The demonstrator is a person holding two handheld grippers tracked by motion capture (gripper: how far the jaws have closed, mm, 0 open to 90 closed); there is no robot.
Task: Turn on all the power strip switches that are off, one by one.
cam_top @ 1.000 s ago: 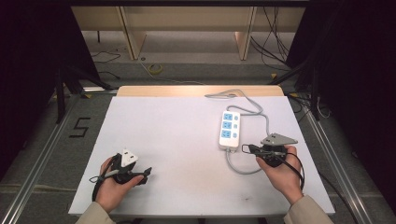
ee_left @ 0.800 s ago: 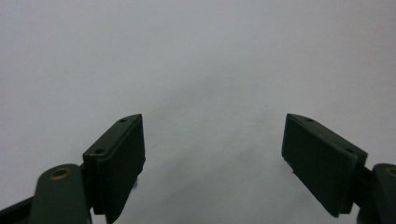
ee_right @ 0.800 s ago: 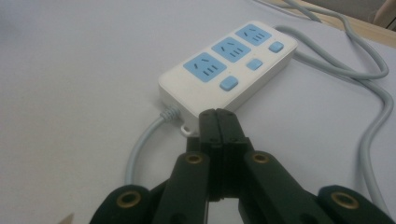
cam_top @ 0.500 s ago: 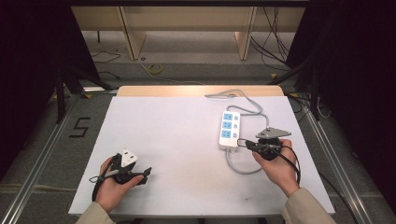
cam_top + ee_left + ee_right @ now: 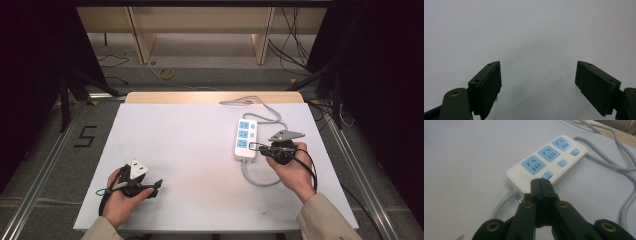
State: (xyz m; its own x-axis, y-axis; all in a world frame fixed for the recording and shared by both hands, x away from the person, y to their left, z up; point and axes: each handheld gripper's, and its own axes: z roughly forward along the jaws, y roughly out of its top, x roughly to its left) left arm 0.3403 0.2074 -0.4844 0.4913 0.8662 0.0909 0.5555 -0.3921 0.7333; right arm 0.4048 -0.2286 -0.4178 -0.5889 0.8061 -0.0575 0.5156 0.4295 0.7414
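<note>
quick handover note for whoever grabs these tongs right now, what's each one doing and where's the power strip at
Right tongs: shut, empty, tips at the near end of the power strip, right by the nearest blue switch. Whether they press it, I can't tell.
Left tongs: open, empty, low over the bare white table at the near left, away from the strip.
Power strip: flat on the right half of the table, three blue sockets up, nothing plugged in; its grey cable loops from the near end, and more grey cable runs off the far edge.
Done: right tongs are lined up at the switch.
Left: probably press the switch; the left tongs might steady the strip.
</note>
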